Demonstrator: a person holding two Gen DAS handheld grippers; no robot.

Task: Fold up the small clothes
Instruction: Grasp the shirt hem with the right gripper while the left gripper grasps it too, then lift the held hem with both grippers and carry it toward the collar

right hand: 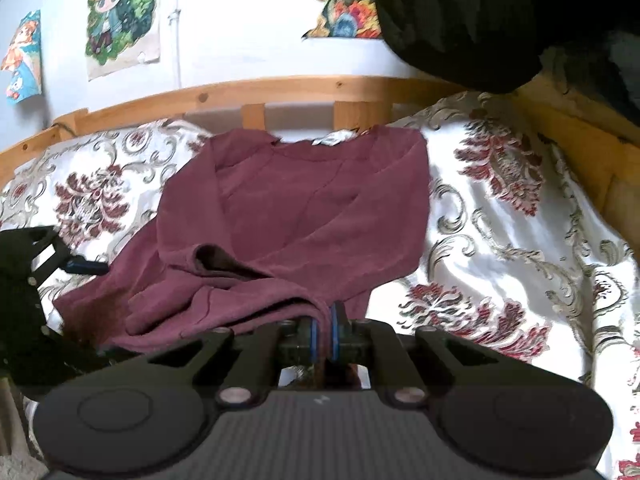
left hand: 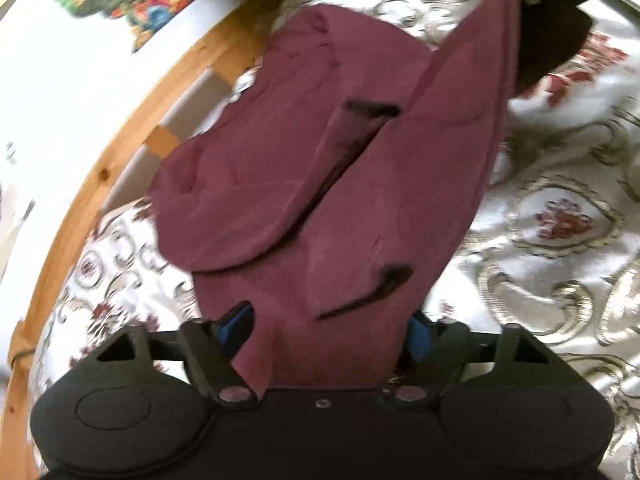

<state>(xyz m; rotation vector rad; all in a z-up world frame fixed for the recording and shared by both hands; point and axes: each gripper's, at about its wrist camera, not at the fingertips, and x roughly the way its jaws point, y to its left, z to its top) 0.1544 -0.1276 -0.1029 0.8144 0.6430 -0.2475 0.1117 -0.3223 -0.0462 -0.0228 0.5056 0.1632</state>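
Right gripper (right hand: 325,322) is clamped on the hem of the maroon knit sweater (right hand: 288,208), which lies ahead on the floral bedspread (right hand: 500,248); left gripper (left hand: 324,330) stands apart, cloth draped between its 2 fingers; that unpinched corner could slip, skewing the fold.
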